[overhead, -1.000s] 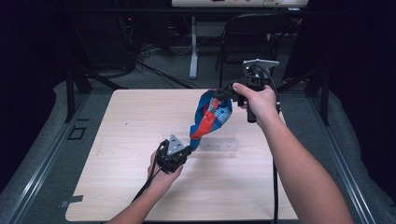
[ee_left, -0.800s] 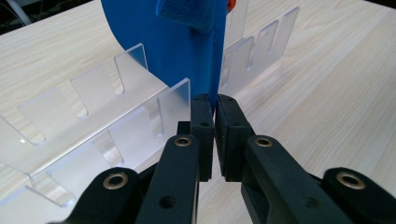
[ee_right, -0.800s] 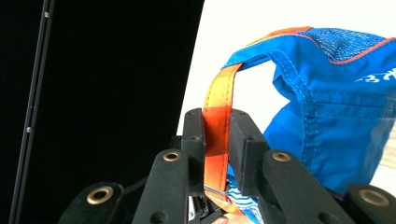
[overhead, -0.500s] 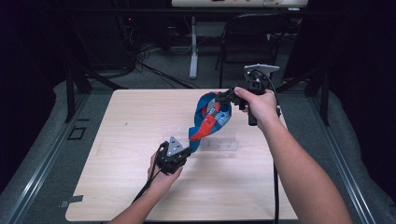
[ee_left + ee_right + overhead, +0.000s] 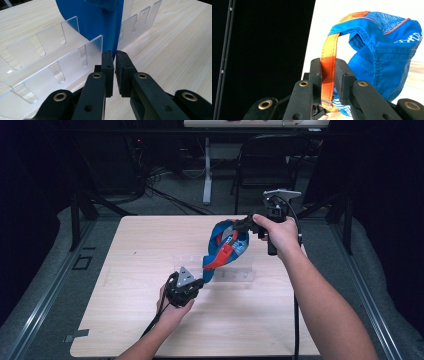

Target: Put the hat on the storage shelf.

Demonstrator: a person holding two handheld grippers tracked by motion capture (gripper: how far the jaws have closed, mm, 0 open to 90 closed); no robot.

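Note:
A blue cap [image 5: 216,251] with an orange strap hangs stretched between my two grippers above the wooden table [image 5: 125,320]. My left gripper [image 5: 202,281] is low, near the table's middle, and is shut on the cap's blue brim [image 5: 100,22]. In the left gripper view its jaws [image 5: 115,56] pinch the brim's lower edge. My right gripper [image 5: 239,226] is raised at the back right and is shut on the orange strap [image 5: 329,50]. In the right gripper view [image 5: 328,65] the cap's blue crown [image 5: 384,50] bulges beyond the strap.
A clear acrylic rack [image 5: 235,272] with slotted walls lies on the table under the cap, and in the left gripper view its walls [image 5: 50,60] stand just past my jaws. Chairs, cables and dark floor surround the table's far edge.
The right hand has shifted slightly, and the cap looks a little more twisted between the grippers. The left hand has stayed where it was.

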